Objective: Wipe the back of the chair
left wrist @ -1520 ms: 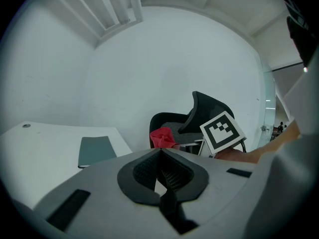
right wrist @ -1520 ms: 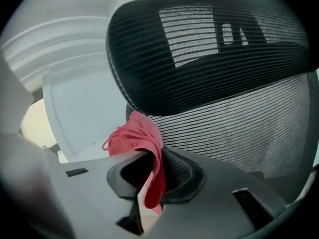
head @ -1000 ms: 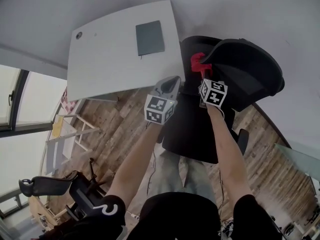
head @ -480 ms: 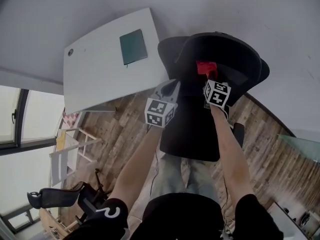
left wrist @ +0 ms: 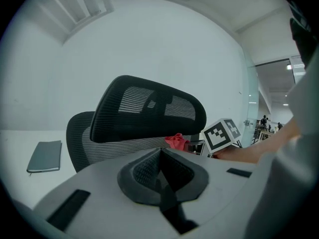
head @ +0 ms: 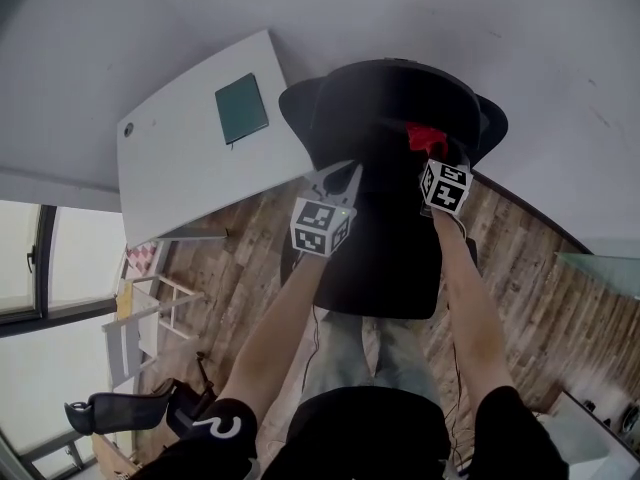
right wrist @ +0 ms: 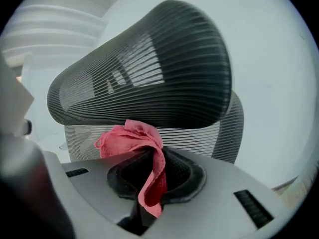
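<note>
the red cloth (right wrist: 130,139) is seen clamped in the right gripper (right wrist: 152,178), raised close to the mesh back of the black chair (right wrist: 149,68). the left gripper (left wrist: 162,176) is held beside the chair, jaws together, nothing between them.

The chair (head: 392,103) is a black office chair with a mesh backrest (right wrist: 199,136) and a wide, curved mesh headrest (right wrist: 149,78) above it. It stands upright straight ahead of the right gripper (head: 433,156), with the headrest above and beyond the jaw tips. The cloth (right wrist: 144,151) is small, pinkish red and crumpled. It is pinched between that gripper's jaws, with a bunch sticking out past the tips toward the backrest and a tail hanging down. Whether it touches the mesh cannot be told. From the left gripper (head: 341,176), it lies ahead to the right.
</note>
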Tool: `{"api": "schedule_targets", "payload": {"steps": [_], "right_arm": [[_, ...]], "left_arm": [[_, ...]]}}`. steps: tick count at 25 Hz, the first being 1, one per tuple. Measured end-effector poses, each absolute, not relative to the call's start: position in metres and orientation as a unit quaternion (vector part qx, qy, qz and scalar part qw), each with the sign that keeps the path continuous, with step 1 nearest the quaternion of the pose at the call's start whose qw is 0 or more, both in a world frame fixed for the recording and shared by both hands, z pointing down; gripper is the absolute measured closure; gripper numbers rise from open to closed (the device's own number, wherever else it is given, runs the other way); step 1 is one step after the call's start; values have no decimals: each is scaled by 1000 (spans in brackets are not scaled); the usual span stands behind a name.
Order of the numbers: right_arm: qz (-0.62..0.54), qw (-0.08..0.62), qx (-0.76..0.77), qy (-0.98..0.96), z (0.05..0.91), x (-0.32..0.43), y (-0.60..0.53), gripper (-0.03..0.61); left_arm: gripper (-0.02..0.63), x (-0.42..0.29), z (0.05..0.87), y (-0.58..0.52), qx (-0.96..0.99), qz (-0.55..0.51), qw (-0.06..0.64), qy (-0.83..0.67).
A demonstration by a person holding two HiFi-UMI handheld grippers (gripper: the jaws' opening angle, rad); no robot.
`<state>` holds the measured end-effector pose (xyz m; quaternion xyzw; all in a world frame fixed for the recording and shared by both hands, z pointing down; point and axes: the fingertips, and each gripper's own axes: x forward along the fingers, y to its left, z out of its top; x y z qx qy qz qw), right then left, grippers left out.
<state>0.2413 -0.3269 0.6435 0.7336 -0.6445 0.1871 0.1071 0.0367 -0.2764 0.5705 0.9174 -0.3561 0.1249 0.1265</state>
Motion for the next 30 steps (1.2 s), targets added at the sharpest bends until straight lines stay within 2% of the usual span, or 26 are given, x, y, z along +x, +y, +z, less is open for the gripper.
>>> {"api": "schedule_targets", "payload": {"steps": [18,23,30], "right_arm": [[182,86,801,-564,616,399,-260,509],[194,62,791,-577,605,404,-235,509],[227,63,769,-595,634,382,-211,509]], "left_arm": [[588,118,549,-242,933,127,105,-319],[589,133,534,-232,935,118,102,-319],[588,124,538,-216,929,112,113,-335]]}}
